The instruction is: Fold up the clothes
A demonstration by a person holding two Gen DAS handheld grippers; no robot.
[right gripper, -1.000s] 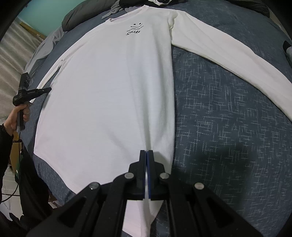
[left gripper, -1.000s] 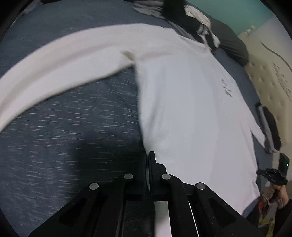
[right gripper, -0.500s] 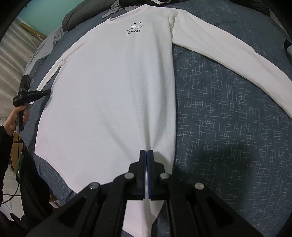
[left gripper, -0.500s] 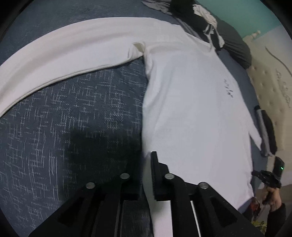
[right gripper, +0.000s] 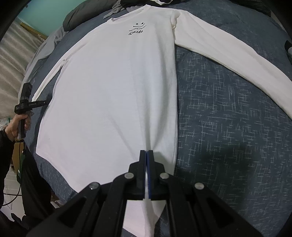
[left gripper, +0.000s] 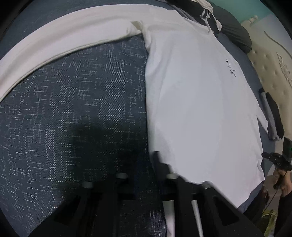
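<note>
A white long-sleeved shirt [left gripper: 200, 109] [right gripper: 113, 91] with a small black smile print lies flat, front up, on a dark blue bedspread [left gripper: 73, 109] [right gripper: 228, 127], both sleeves stretched out. My right gripper [right gripper: 146, 152] is shut on a pinch of shirt fabric near the hem, close to the shirt's right side edge; creases run to its tips. My left gripper [left gripper: 142, 162] is low over the bedspread at the shirt's other side edge. Its jaws stand apart and are closing, the right fingertip [left gripper: 157, 158] at the shirt's edge, mostly bedspread between them. The picture is blurred.
Dark and grey clothes [left gripper: 231, 29] [right gripper: 78, 16] are piled at the head of the bed. A cream tufted headboard [left gripper: 270, 73] stands beyond, and a dark folded garment [left gripper: 272, 116] lies beside the far sleeve. A person's hand holds the other gripper in each view.
My left gripper has slid along the shirt's side edge and come lower, and its jaws went from shut to apart. The right gripper has kept still, shut on the fabric.
</note>
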